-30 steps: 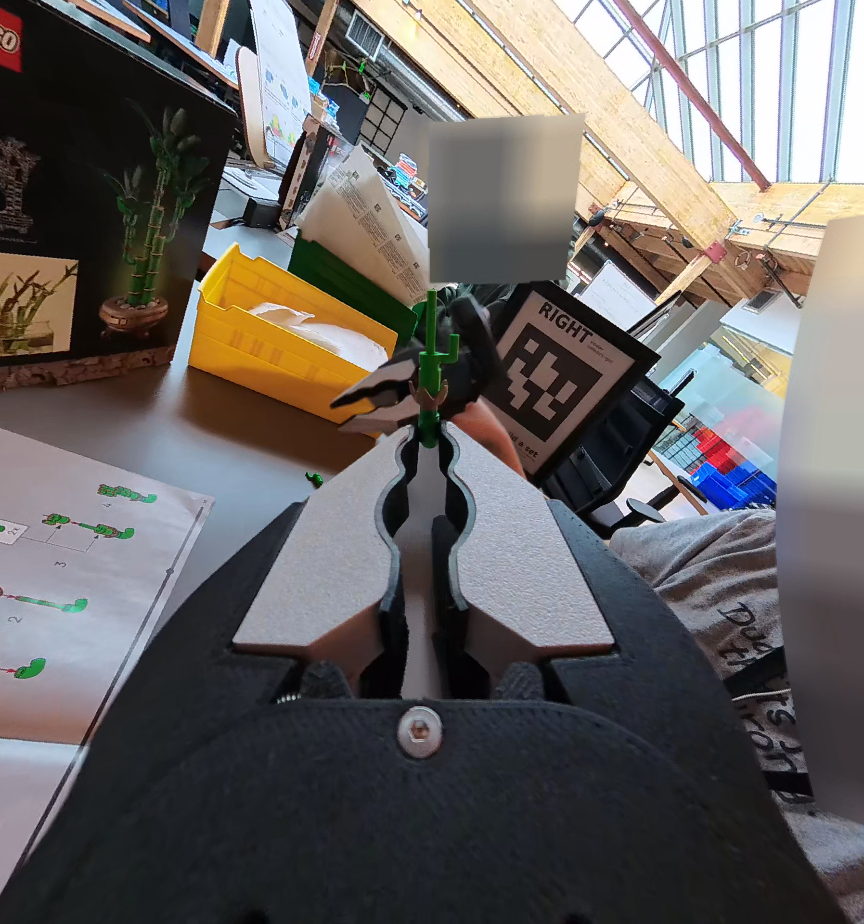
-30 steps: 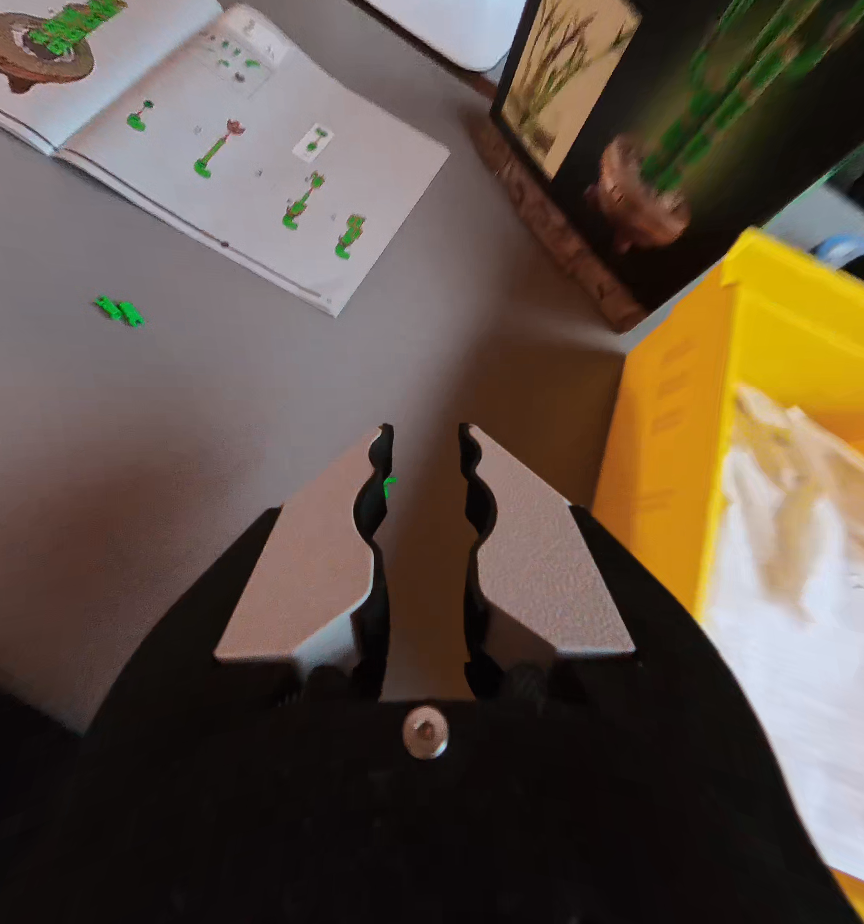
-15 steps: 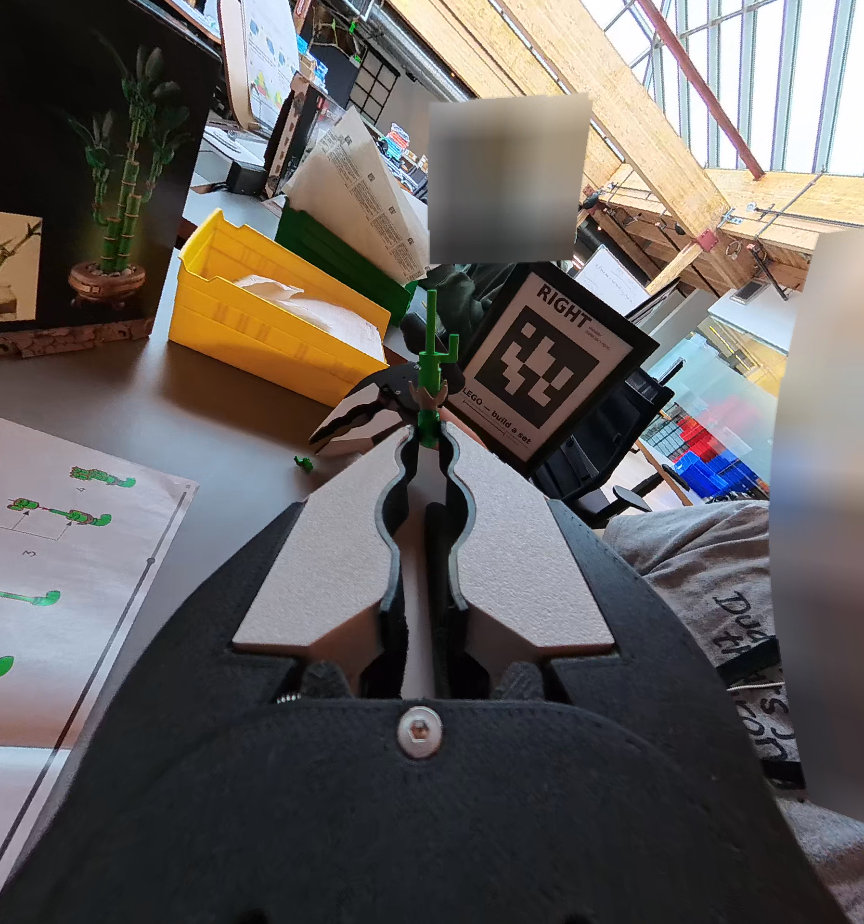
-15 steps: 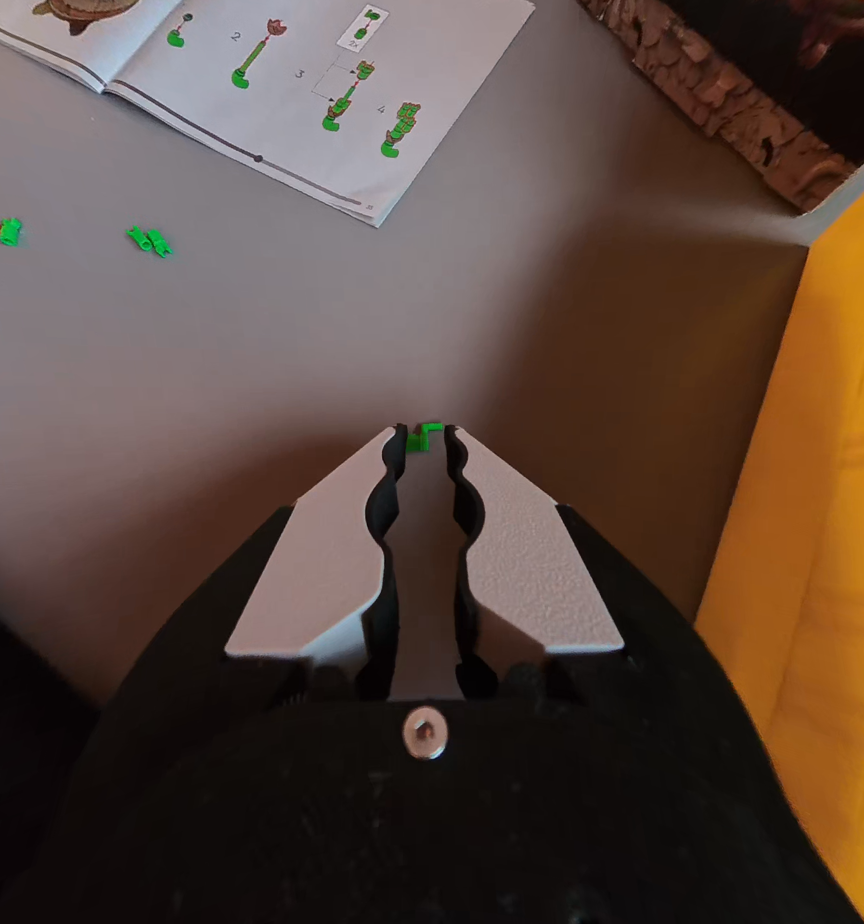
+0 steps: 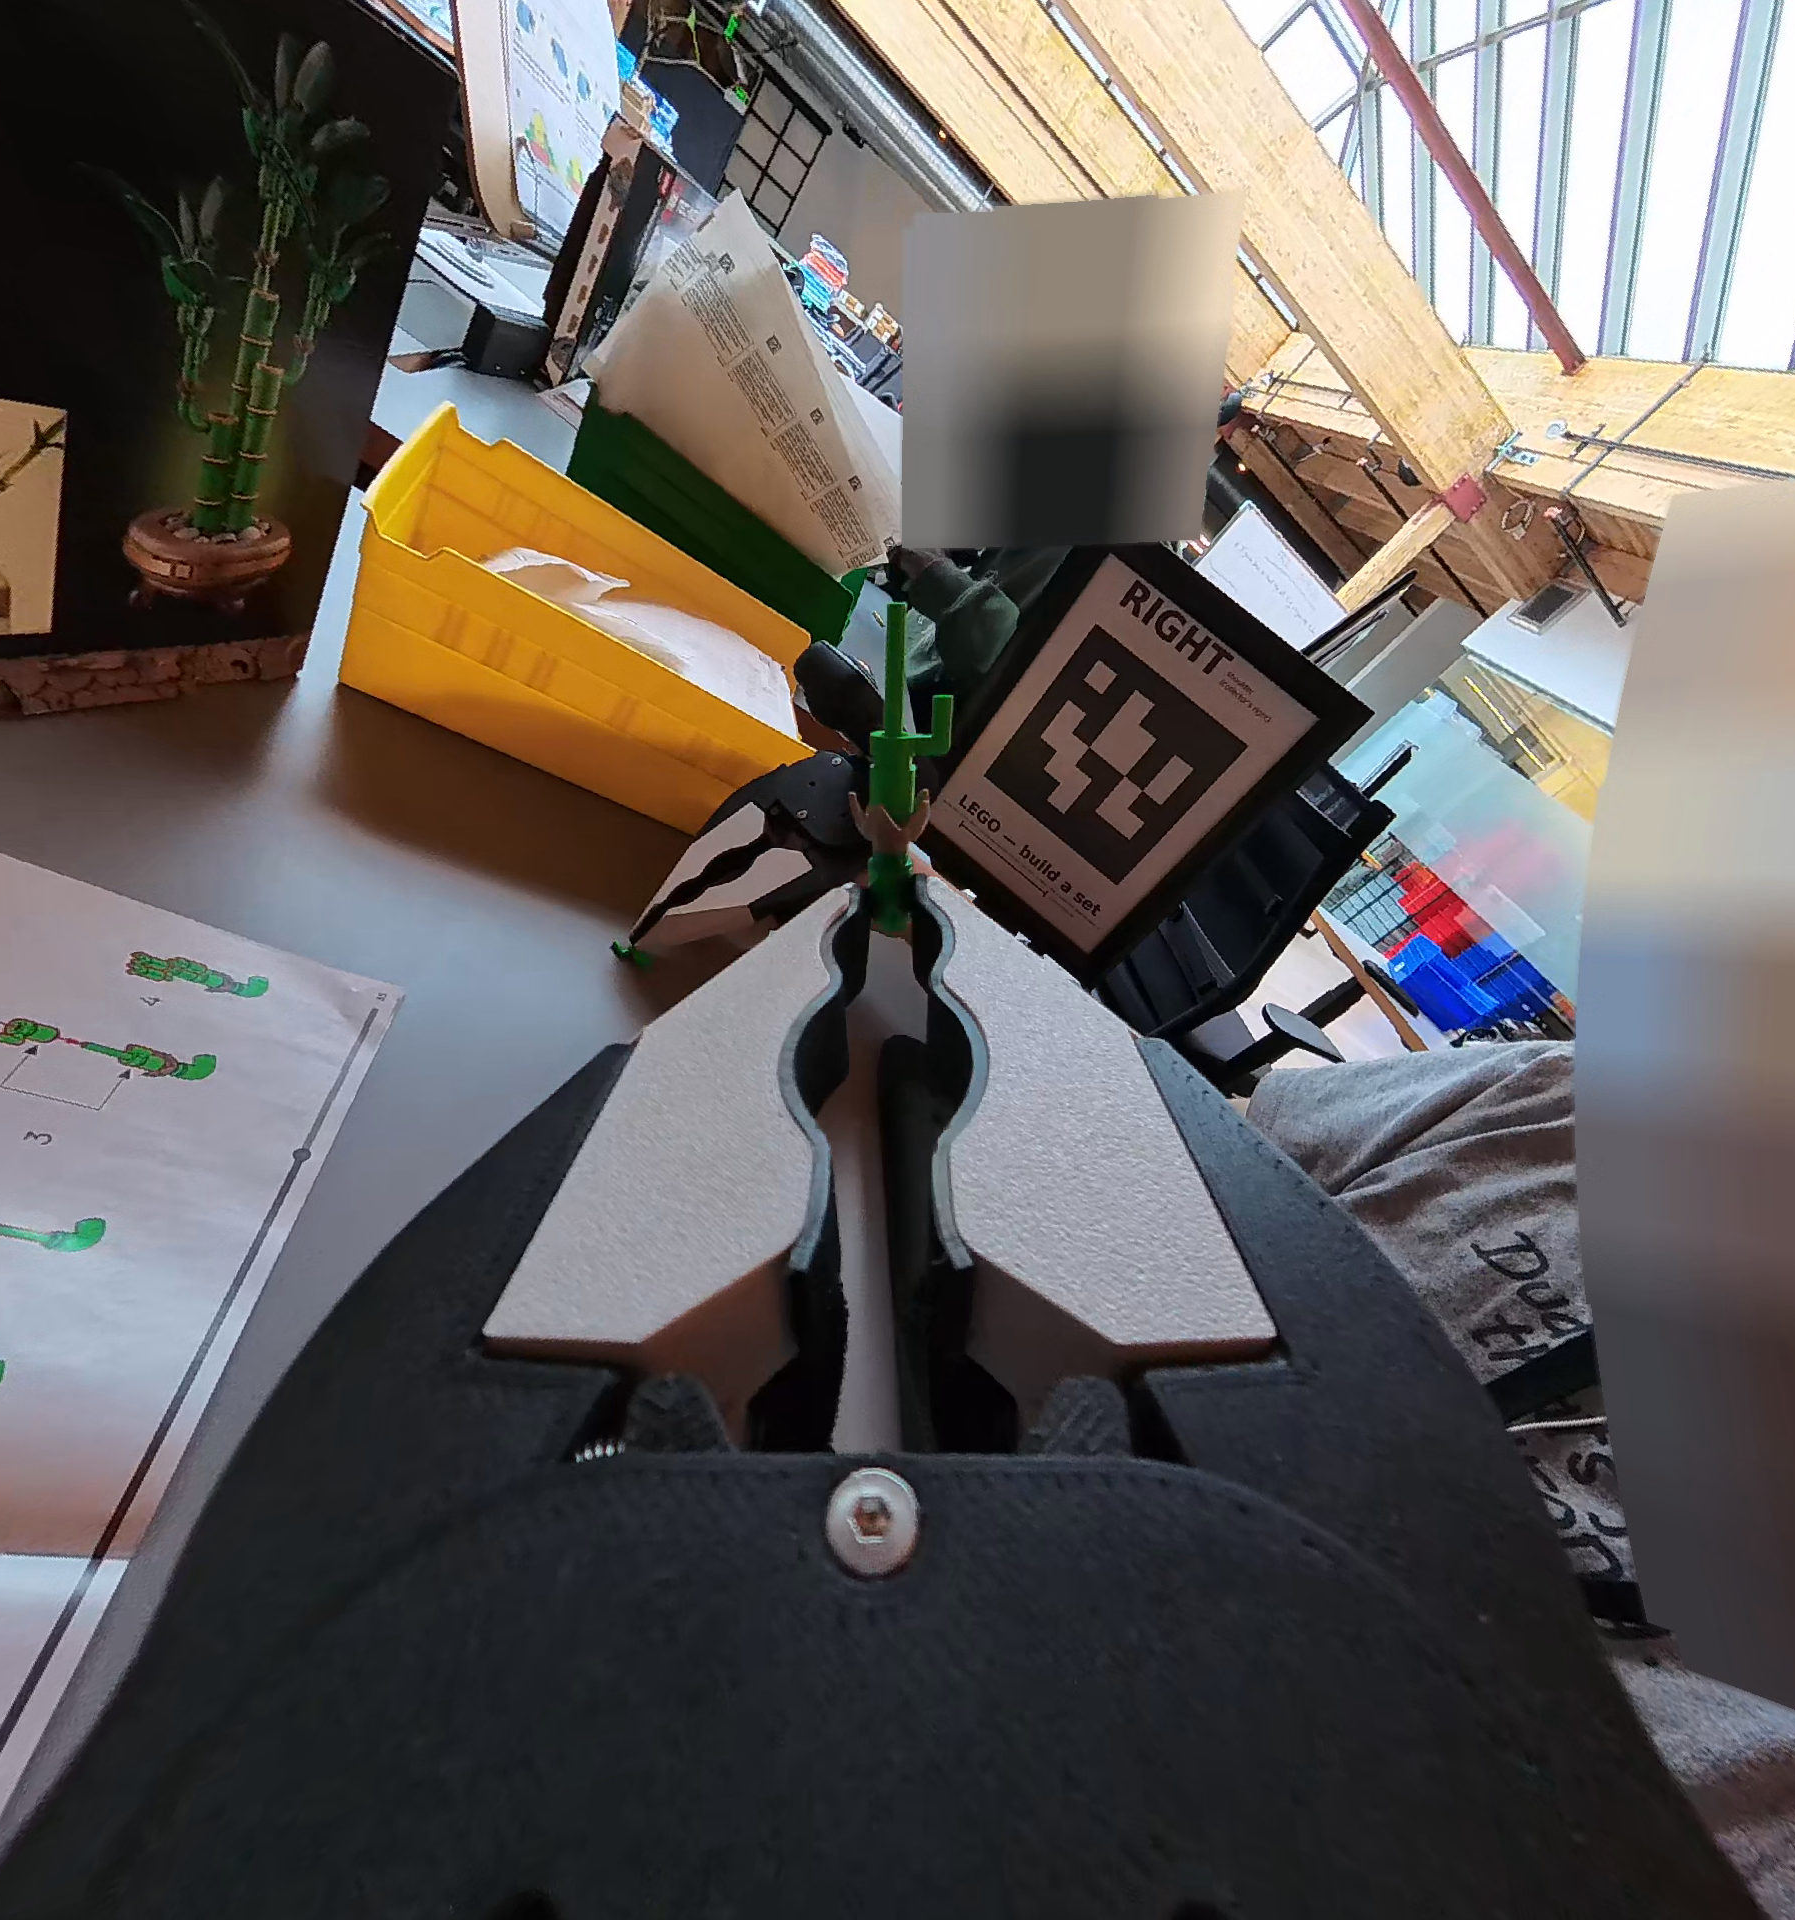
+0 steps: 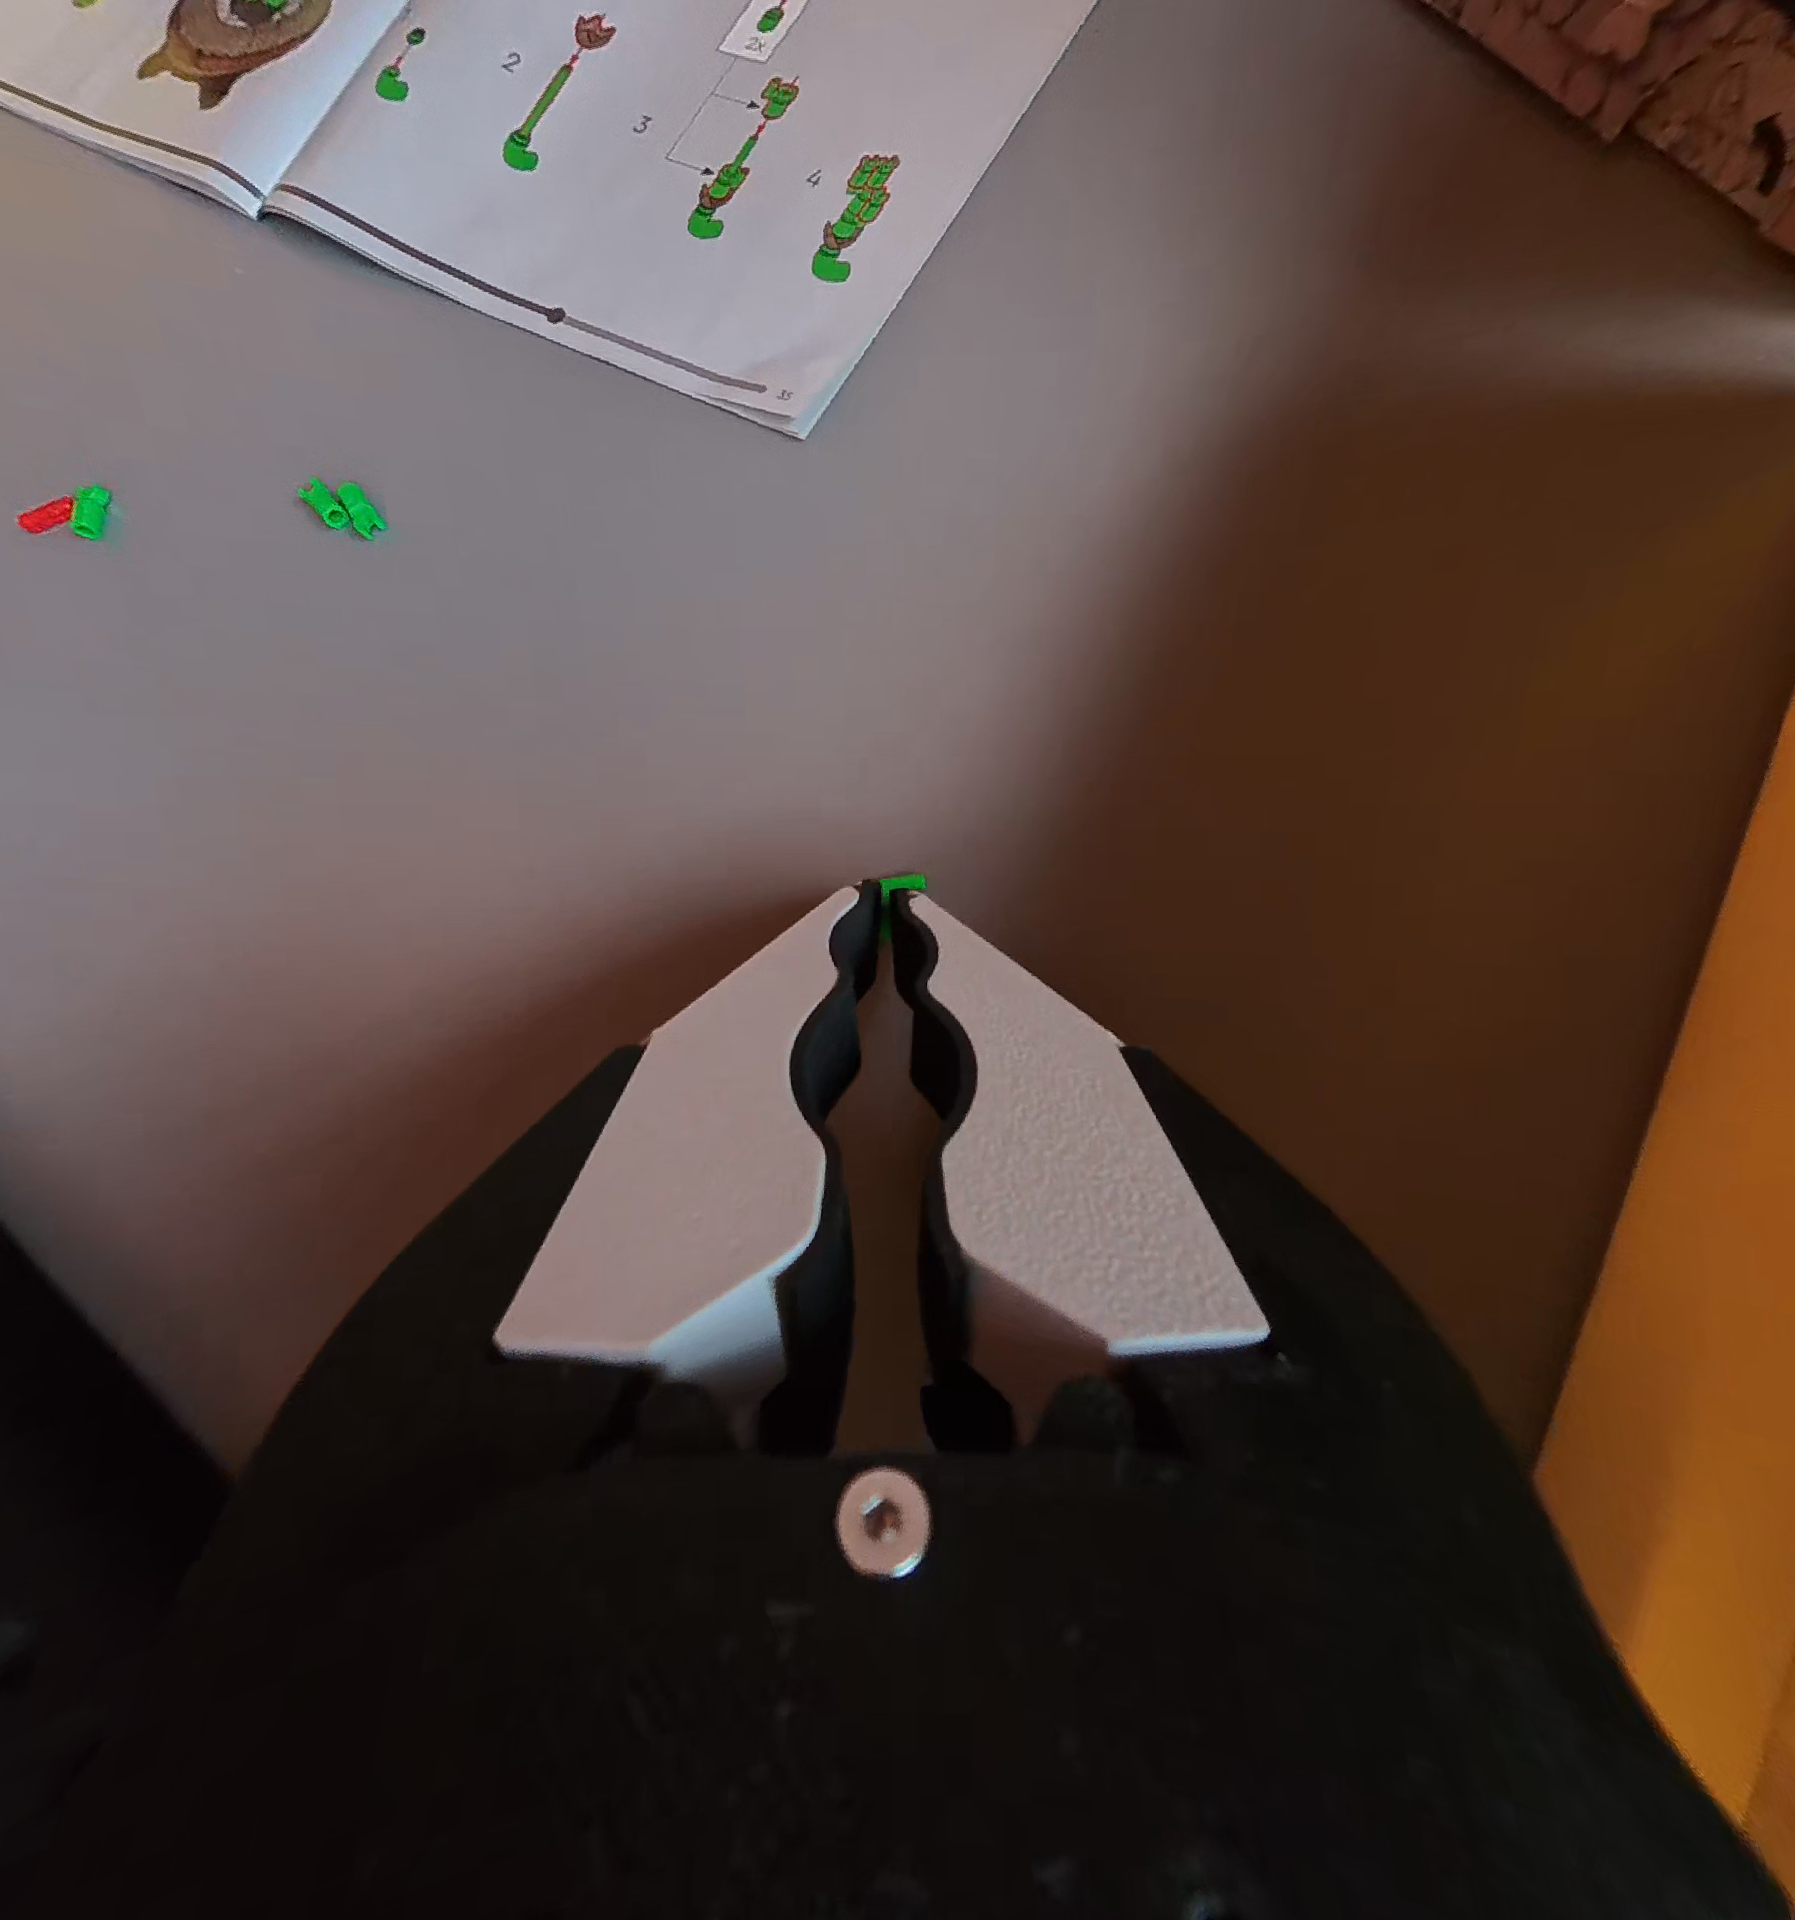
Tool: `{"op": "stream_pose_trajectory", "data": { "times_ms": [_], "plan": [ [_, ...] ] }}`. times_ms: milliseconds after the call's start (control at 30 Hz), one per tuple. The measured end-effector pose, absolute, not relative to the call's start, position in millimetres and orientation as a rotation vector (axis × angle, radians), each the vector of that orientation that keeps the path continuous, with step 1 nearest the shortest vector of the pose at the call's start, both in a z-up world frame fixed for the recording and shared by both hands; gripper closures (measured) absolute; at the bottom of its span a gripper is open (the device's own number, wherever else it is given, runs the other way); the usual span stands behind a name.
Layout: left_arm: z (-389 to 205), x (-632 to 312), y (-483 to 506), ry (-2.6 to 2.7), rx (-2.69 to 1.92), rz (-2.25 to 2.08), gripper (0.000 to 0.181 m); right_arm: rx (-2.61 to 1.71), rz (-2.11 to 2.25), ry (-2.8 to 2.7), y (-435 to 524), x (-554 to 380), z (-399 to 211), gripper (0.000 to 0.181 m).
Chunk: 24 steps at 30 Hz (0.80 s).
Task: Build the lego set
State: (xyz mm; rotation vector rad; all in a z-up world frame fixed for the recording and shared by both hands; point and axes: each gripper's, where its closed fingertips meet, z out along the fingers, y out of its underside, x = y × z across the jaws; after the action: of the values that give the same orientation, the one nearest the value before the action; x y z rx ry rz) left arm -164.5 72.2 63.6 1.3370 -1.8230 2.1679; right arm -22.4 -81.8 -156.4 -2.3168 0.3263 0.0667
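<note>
On the grey table (image 6: 664, 727), the right gripper (image 6: 888, 899) pinches a tiny green brick (image 6: 901, 885) at its tips. The left gripper (image 5: 888, 904) clamps the thin green stem (image 5: 893, 790) upright by its base. Both look light, stiff and prone to slipping.

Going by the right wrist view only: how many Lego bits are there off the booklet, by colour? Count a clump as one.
Red: 1, the red piece on the table.
Green: 3, the loose green piece beside it, the green clump, and the pinched green piece in the right hand-held gripper.
Total: 4.
</note>
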Motion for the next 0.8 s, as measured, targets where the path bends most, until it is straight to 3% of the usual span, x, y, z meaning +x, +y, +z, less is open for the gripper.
{"op": "stream_pose_trajectory", "data": {
  "times_ms": [367,467,800],
  "plan": [
    [64,-166,70,-1.828,1.330,2.164,0.175,-2.290,0.032,0.278,-82,-27,-145,0.180],
    [65,-166,70,-1.824,1.326,2.164,0.175,-2.412,-0.067,0.075,-85,-32,-148,0.166],
    [61,-165,66,-1.841,1.324,2.135,0.175,-2.837,-0.010,-0.310,-82,-40,-145,0.171]
  ]
}}
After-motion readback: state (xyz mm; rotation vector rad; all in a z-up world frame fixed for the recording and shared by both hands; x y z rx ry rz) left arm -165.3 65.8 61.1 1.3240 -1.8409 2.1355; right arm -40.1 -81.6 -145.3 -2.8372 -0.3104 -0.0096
